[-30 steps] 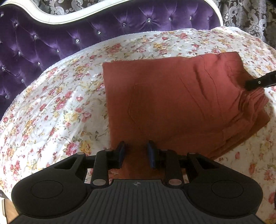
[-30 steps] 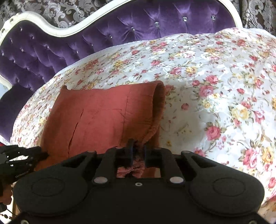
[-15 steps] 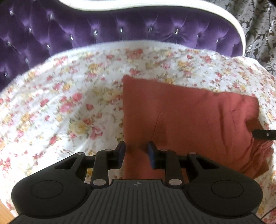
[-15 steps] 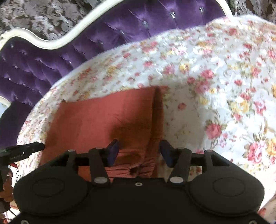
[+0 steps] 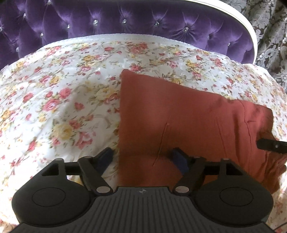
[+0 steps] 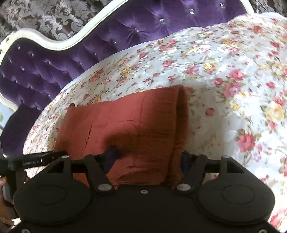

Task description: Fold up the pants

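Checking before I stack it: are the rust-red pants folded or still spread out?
Folded: the pants lie as a compact rectangle on the floral bedspread, layered edges stacked at one end.

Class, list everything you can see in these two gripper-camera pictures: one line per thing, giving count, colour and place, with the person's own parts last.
pants: one, rust red, folded flat on the bedspread.
bedspread: one, white with red and yellow flowers, covering the bed.
headboard: one, purple tufted with a white frame, behind the bed.
wallpaper: grey damask, behind the headboard.
left gripper: black, jaws open over the pants' left edge.
right gripper: black, jaws open over the pants' right edge.
hand: one, partly seen at the left edge.
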The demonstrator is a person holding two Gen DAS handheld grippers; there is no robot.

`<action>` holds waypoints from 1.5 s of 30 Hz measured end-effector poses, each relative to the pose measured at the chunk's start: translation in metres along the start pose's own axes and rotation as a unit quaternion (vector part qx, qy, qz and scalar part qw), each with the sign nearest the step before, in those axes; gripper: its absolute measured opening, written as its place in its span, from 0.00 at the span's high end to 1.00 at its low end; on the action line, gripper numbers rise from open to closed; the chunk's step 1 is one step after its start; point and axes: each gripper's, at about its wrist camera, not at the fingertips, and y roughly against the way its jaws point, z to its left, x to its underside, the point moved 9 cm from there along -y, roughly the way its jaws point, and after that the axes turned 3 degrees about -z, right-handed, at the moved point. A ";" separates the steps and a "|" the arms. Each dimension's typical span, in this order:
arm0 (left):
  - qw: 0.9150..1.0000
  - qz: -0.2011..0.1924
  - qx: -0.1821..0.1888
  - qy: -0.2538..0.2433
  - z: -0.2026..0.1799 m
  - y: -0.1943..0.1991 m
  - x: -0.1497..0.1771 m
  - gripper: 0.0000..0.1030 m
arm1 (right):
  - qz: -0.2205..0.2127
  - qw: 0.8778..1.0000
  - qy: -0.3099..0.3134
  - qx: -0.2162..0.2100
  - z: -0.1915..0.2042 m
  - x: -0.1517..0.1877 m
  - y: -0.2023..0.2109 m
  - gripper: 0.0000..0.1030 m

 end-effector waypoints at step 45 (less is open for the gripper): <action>0.999 -0.036 -0.005 0.019 -0.013 -0.036 -0.084 0.74 | -0.019 0.997 0.064 0.023 -0.020 -0.086 -0.047 0.64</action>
